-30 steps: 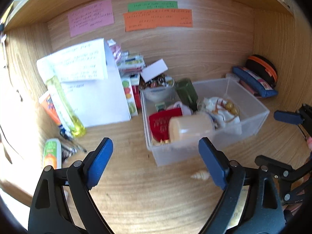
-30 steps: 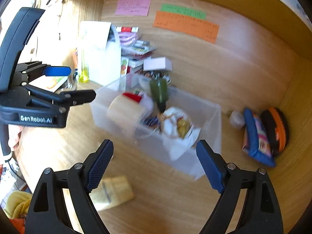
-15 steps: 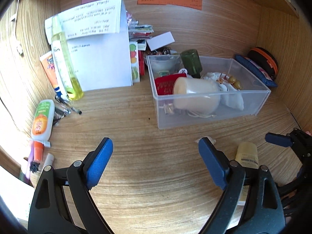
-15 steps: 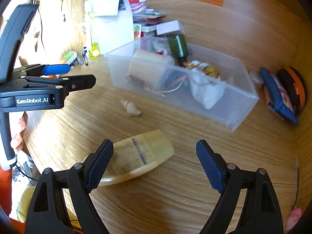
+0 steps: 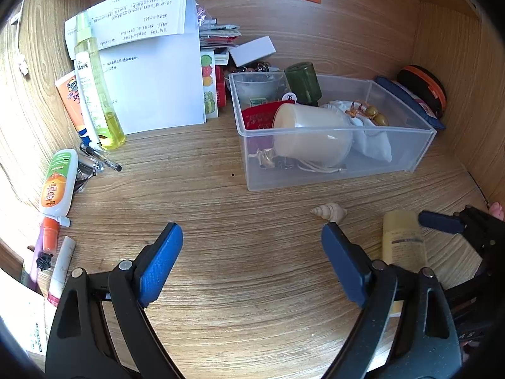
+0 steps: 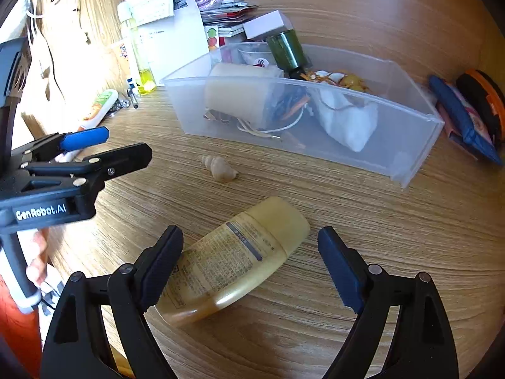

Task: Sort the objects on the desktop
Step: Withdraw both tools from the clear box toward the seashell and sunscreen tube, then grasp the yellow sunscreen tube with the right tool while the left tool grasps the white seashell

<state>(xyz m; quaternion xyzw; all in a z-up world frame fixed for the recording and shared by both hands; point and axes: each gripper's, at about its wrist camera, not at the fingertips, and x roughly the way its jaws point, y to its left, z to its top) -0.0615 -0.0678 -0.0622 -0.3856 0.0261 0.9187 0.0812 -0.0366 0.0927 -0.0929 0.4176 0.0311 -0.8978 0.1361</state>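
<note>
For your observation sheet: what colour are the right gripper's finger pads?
Blue pads; right wrist view shows them best.

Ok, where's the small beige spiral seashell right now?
The small beige spiral seashell lies on the wooden desk, between the clear plastic bin and the yellow bottle.

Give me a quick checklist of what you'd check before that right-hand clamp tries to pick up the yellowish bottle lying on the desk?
1. Right gripper open wide enough: ok, its jaws stand apart with nothing pinched.
2. Yellow bottle between the jaws: ok, it lies on its side on the desk, slanted across the gap.
3. Pads touching the bottle: cannot tell; the left pad looks very close to it.
4. Left gripper out of the way: ok, open, empty, off to the side.
5. Seashell clear of the grab: ok, it lies apart, nearer the clear bin.
6. Room in the bin: ok, bare floor at its right end.
</note>
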